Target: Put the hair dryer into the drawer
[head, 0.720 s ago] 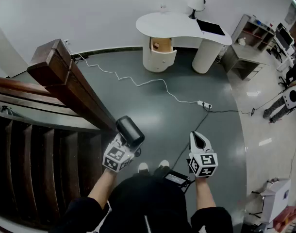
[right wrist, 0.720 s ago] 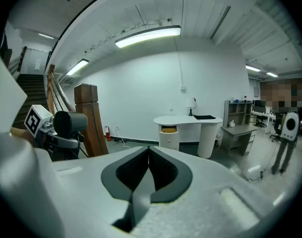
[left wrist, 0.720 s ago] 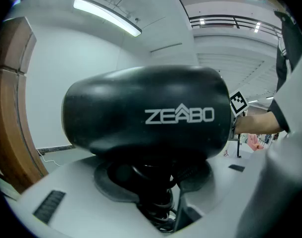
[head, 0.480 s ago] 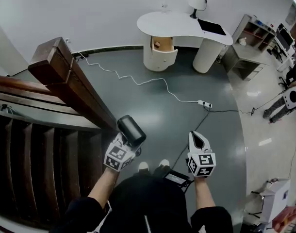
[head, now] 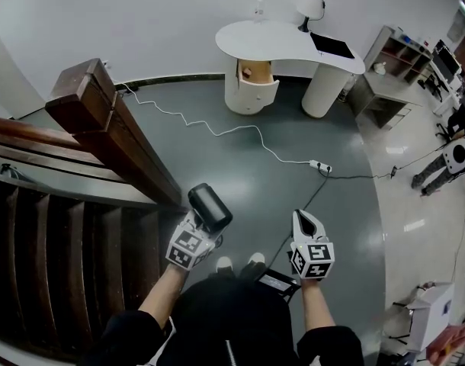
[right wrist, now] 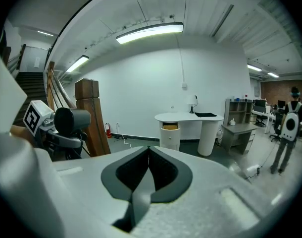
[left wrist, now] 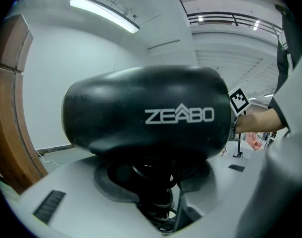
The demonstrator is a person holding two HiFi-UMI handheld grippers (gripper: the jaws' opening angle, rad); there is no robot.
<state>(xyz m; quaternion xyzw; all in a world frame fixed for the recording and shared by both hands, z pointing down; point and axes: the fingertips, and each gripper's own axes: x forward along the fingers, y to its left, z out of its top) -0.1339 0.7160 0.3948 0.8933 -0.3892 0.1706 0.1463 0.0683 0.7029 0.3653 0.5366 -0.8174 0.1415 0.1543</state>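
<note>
A black hair dryer [head: 210, 207] stands up out of my left gripper [head: 199, 229], which is shut on its handle; its barrel [left wrist: 146, 113] fills the left gripper view, with the handle and coiled cord down between the jaws. My right gripper [head: 305, 221] is shut with nothing in it, its pads meeting in the right gripper view [right wrist: 147, 155]. The dryer [right wrist: 72, 120] also shows at that view's left. Far ahead stands a white desk [head: 286, 36] whose rounded pedestal has an open top drawer [head: 255, 71], wood-coloured inside. The drawer [right wrist: 169, 126] is seen beyond the right jaws.
A dark wooden stair rail and newel post [head: 84, 97] run close on my left. A white cable leads across the grey floor to a power strip [head: 320, 166]. A lamp [head: 309, 4] stands on the desk, grey shelves [head: 396, 52] beside it. A person [right wrist: 289, 128] stands far right.
Both grippers have drifted only slightly lower in the head view. The hair dryer stays gripped in the left gripper, and the right stays shut.
</note>
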